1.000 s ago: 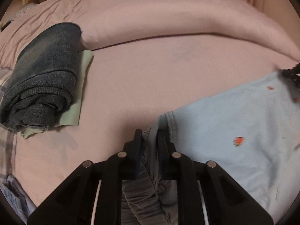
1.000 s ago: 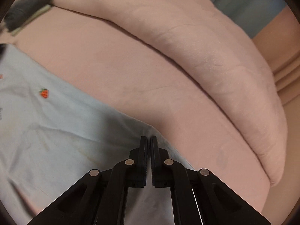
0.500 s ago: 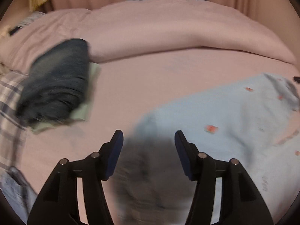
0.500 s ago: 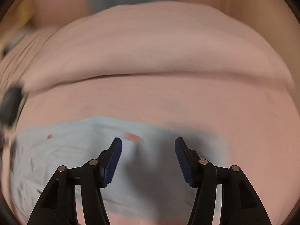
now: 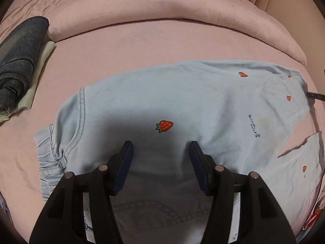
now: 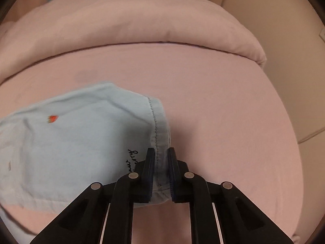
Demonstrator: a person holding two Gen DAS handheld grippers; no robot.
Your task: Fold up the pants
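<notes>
Pants | light-blue, laid on bedsheet right of denim stack | soft, light, limp; grip hems | right gripper just closed, pinching leg hem | left gripper half open above seat, holding nothing

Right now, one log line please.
left tool: open above pants | right tool: just closed on pants hem | bed: pants flat

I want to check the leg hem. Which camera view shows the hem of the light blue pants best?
The right wrist view: the stitched hem sits centred, pinched by the right gripper. The left wrist view shows it only small at the far right edge.
</notes>
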